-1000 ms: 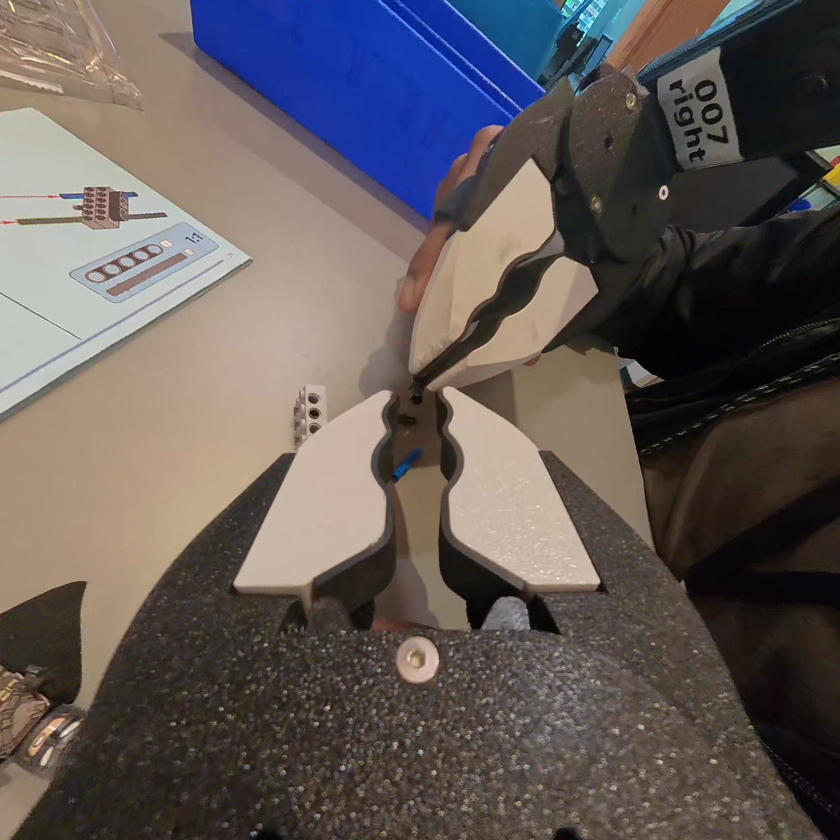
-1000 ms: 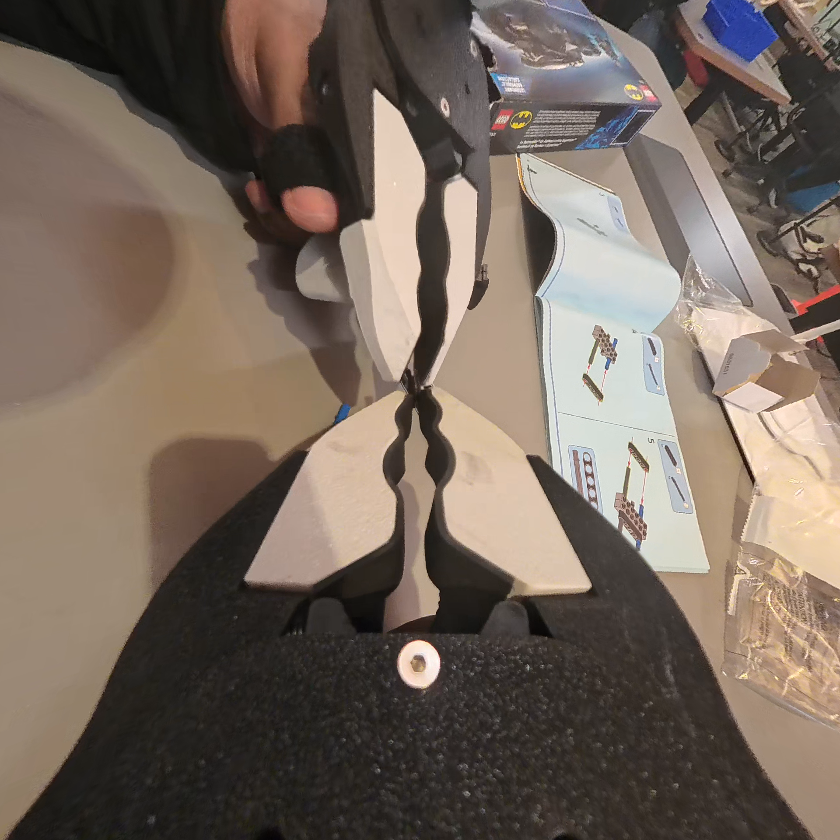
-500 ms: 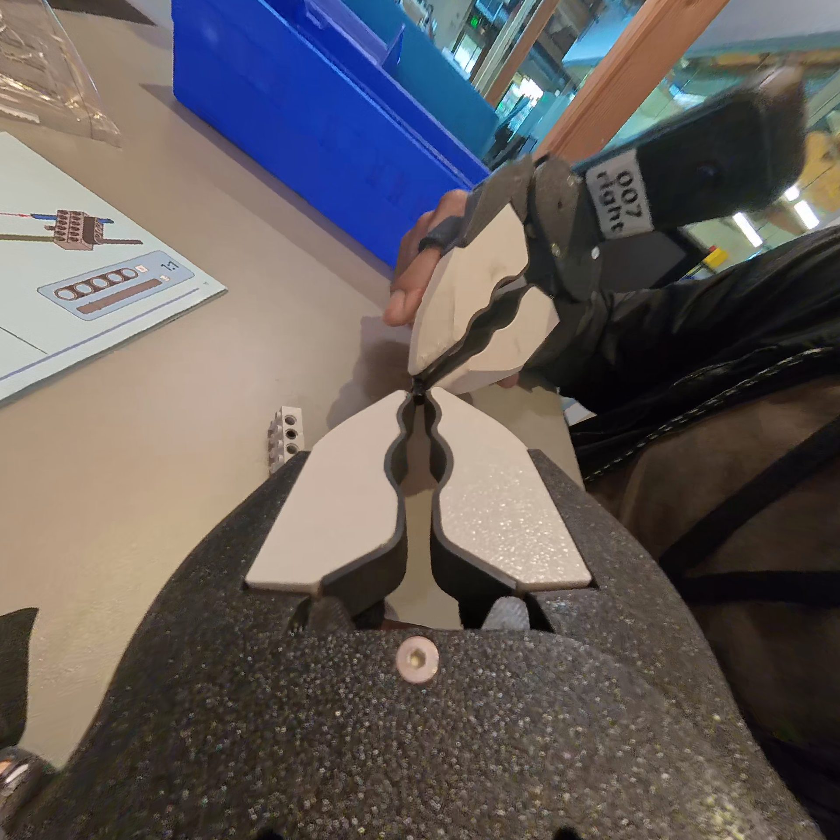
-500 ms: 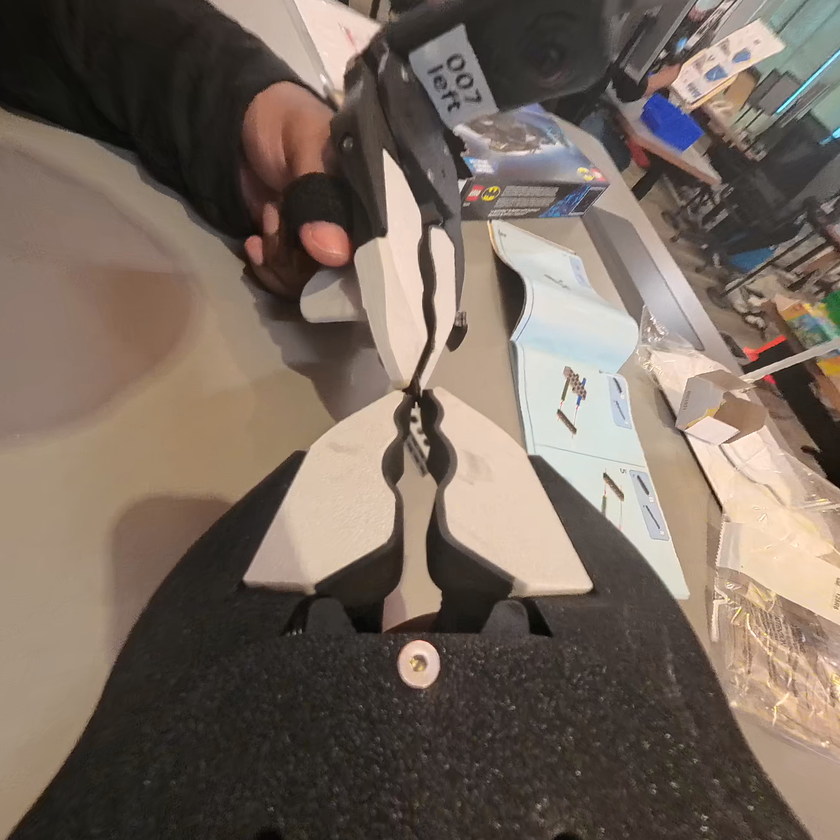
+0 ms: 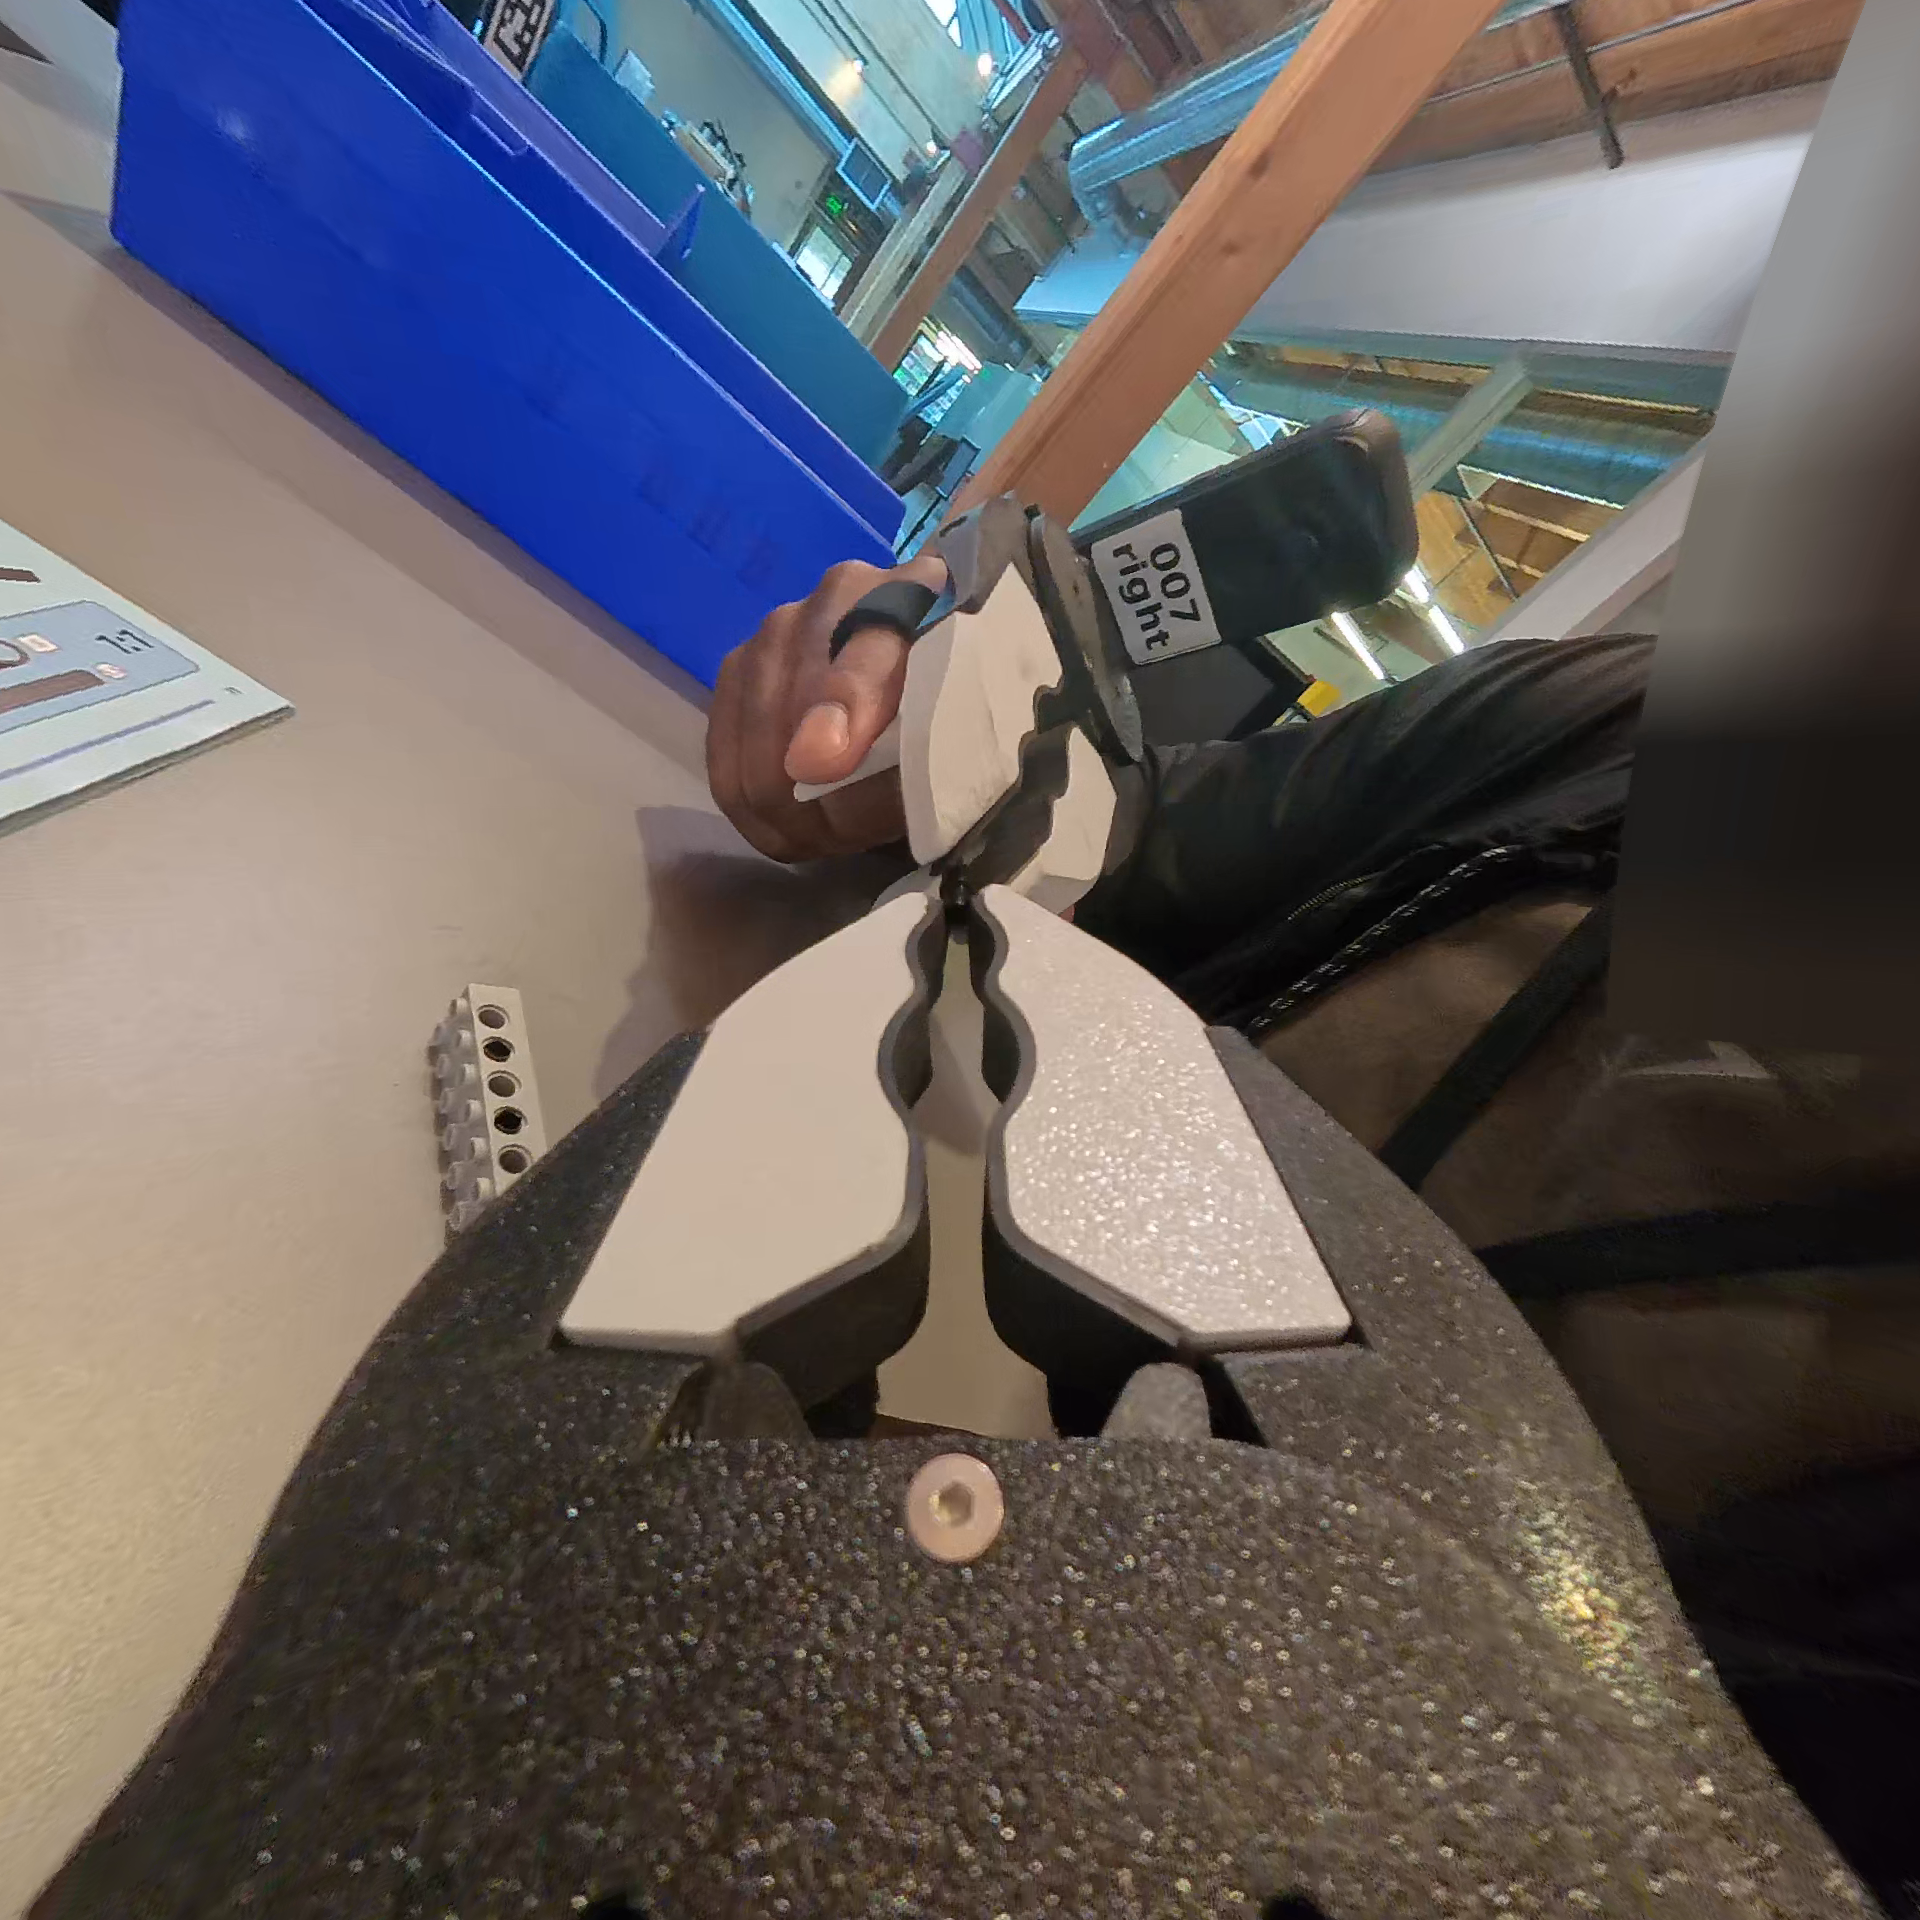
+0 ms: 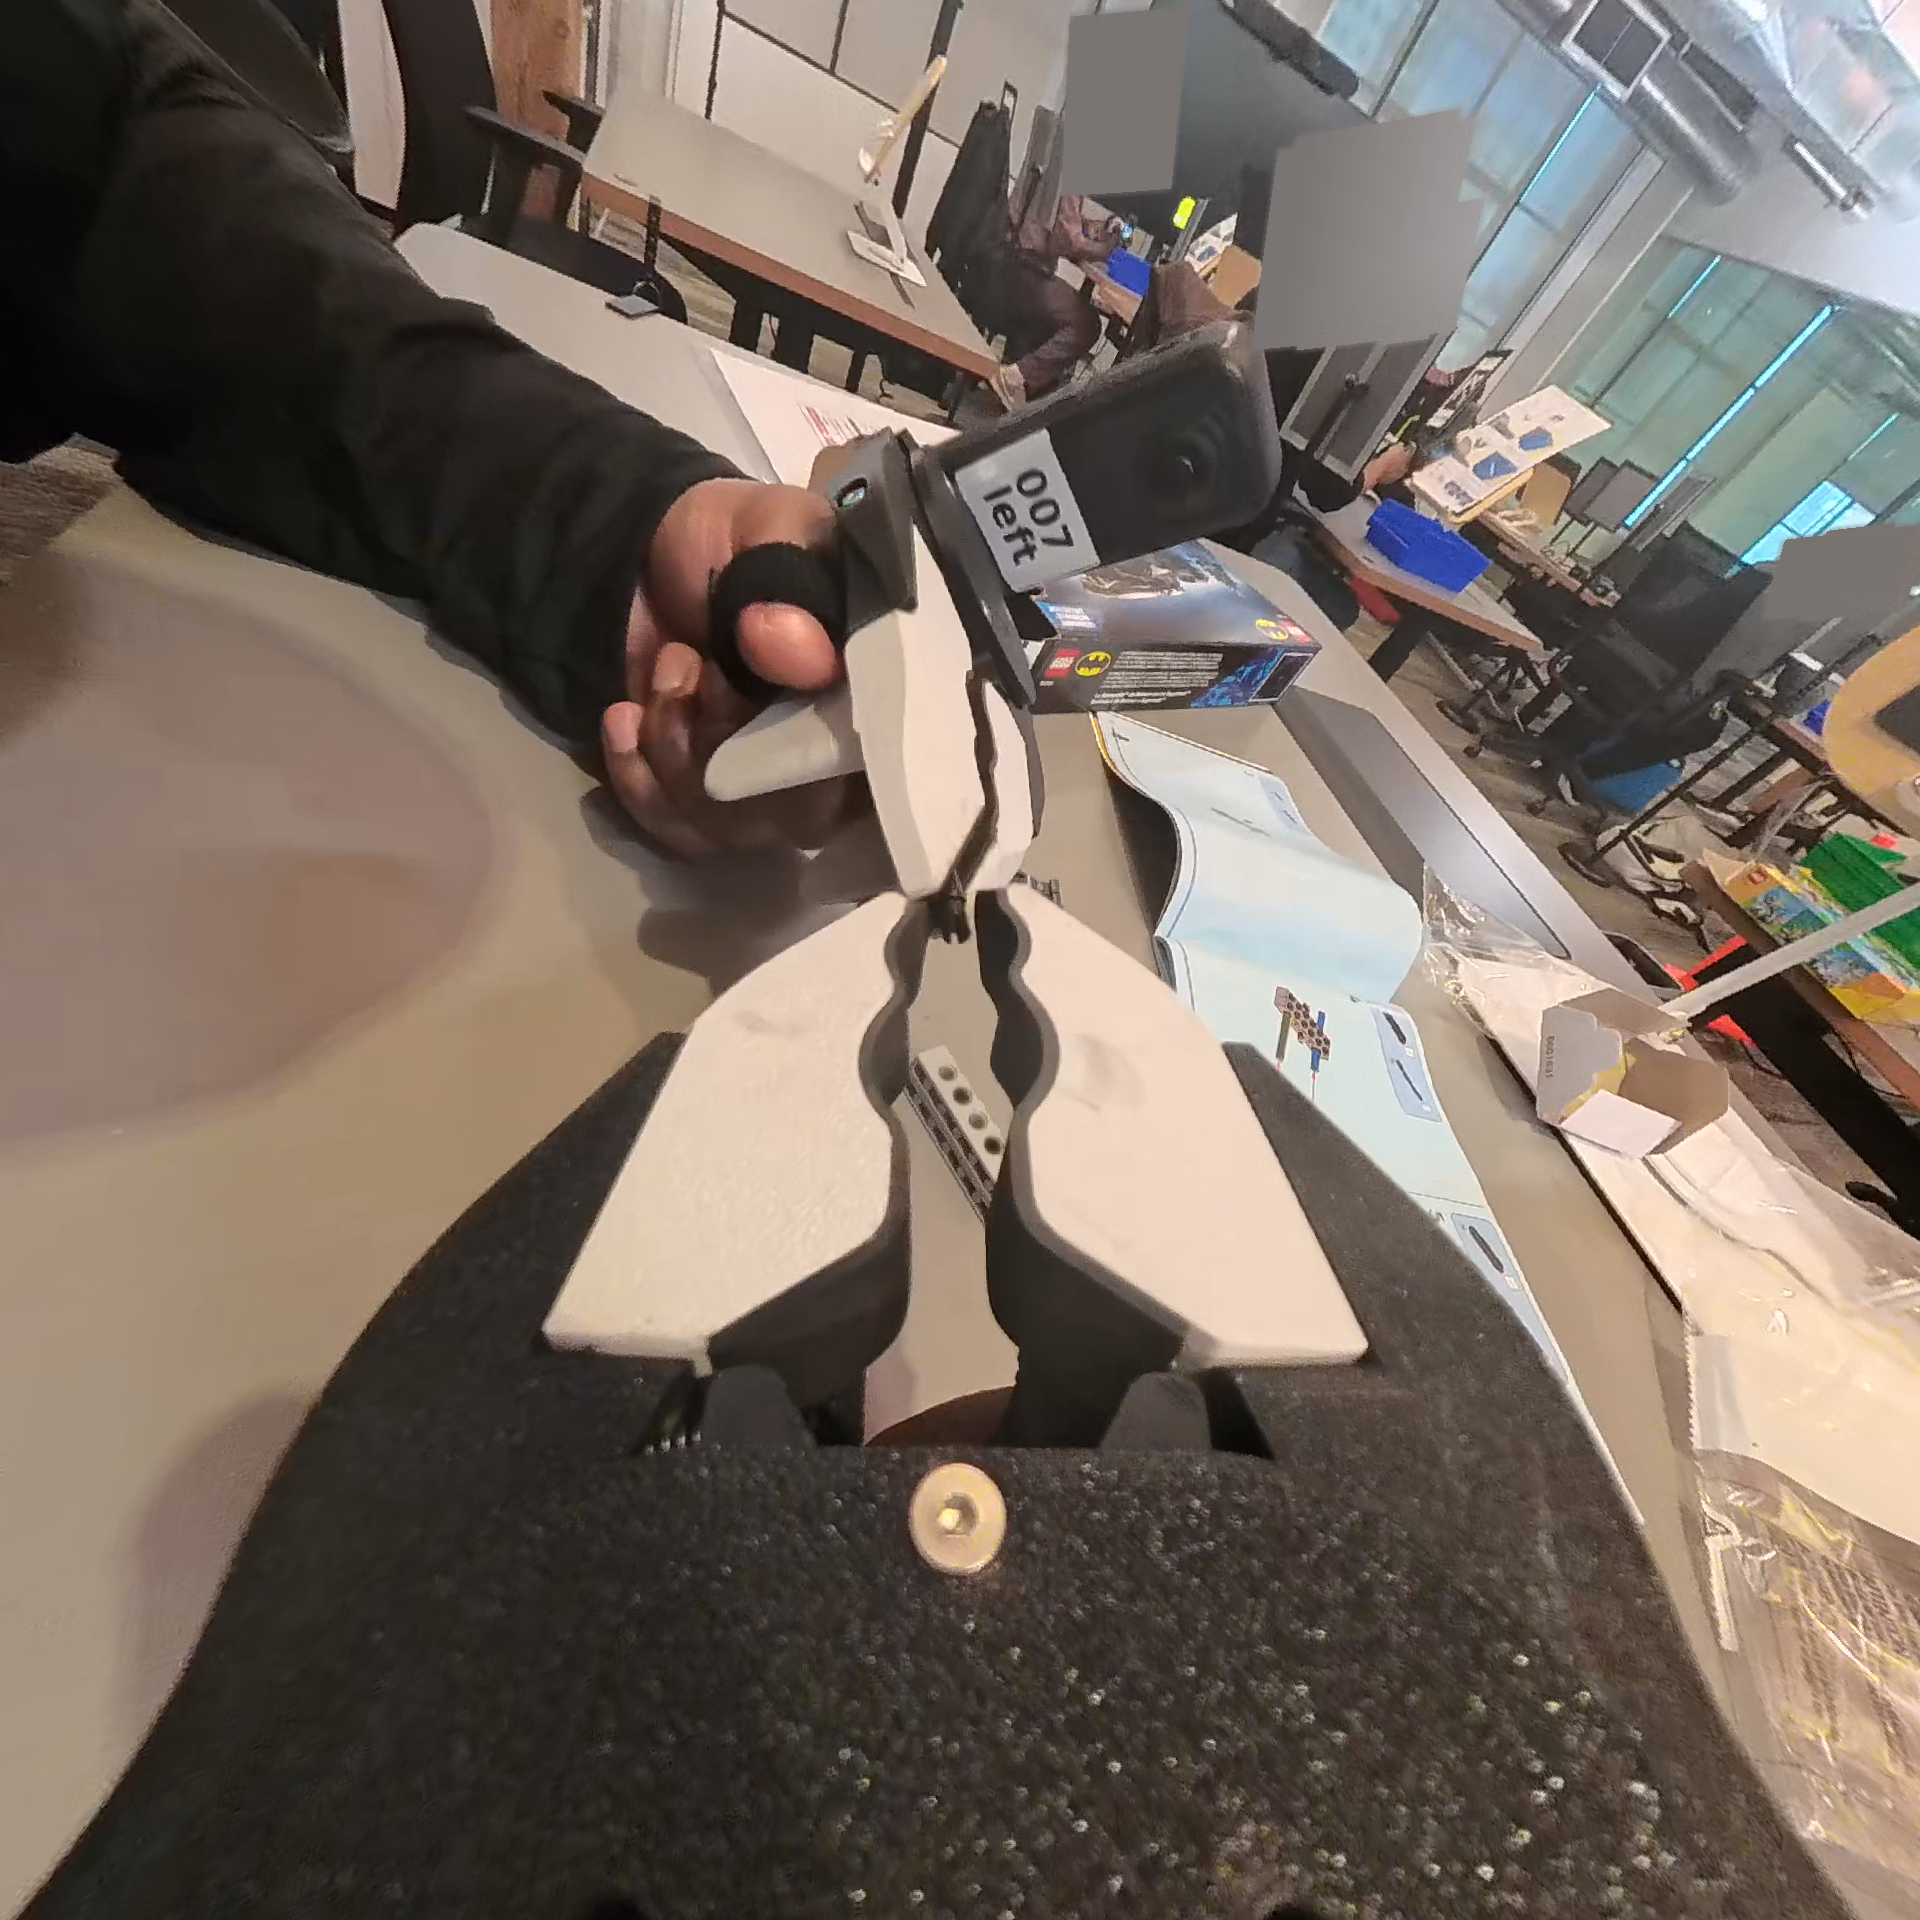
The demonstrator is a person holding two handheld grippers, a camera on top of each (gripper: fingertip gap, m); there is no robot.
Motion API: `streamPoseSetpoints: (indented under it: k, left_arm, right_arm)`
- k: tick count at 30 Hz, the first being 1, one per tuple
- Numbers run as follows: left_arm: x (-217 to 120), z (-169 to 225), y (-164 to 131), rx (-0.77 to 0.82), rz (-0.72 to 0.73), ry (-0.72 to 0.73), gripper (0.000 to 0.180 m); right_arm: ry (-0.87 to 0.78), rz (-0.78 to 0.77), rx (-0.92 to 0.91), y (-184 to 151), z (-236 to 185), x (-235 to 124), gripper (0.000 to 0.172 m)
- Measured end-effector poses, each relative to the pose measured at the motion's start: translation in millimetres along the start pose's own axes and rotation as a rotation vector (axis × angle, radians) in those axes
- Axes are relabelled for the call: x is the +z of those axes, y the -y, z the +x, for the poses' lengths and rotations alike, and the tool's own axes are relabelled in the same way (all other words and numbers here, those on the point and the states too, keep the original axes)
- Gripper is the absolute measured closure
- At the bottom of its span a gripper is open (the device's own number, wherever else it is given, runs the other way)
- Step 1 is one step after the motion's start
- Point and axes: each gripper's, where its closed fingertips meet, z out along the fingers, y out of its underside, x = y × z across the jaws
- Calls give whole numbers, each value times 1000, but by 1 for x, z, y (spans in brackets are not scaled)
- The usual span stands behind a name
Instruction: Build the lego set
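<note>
My left gripper is shut on a small black pin, which sticks out past its tips, above the table. My right gripper meets it tip to tip from the far side. In the right wrist view my right gripper is open. The black pin stands between its tips, next to the left finger, with a gap to the right one. The left gripper comes down from above and pinches the pin. A light grey brick with holes lies on the table left of my left gripper; in the right wrist view it lies below my right fingers.
A blue bin stands at the back left. An open instruction booklet lies to the right, a dark product box behind it, a grey slab beside it. A small cardboard box and plastic bags lie at far right. Less than 4 cm separates the two grippers' tips.
My left gripper closed on the black pin that my right gripper held. My right gripper has now opened and let go of it. Both grippers rose from the table.
</note>
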Motion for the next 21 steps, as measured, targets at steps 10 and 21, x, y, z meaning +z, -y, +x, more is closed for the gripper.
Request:
streamPoseSetpoints:
  k: [10,21]
  left_arm:
    - [0,9,-2,-11,-10,-70,177]
    - [1,15,-5,-39,-29,-123,176]
  right_arm:
    - [38,42,-3,7,-7,-3,163]
    - [69,60,-7,10,-11,-5,166]
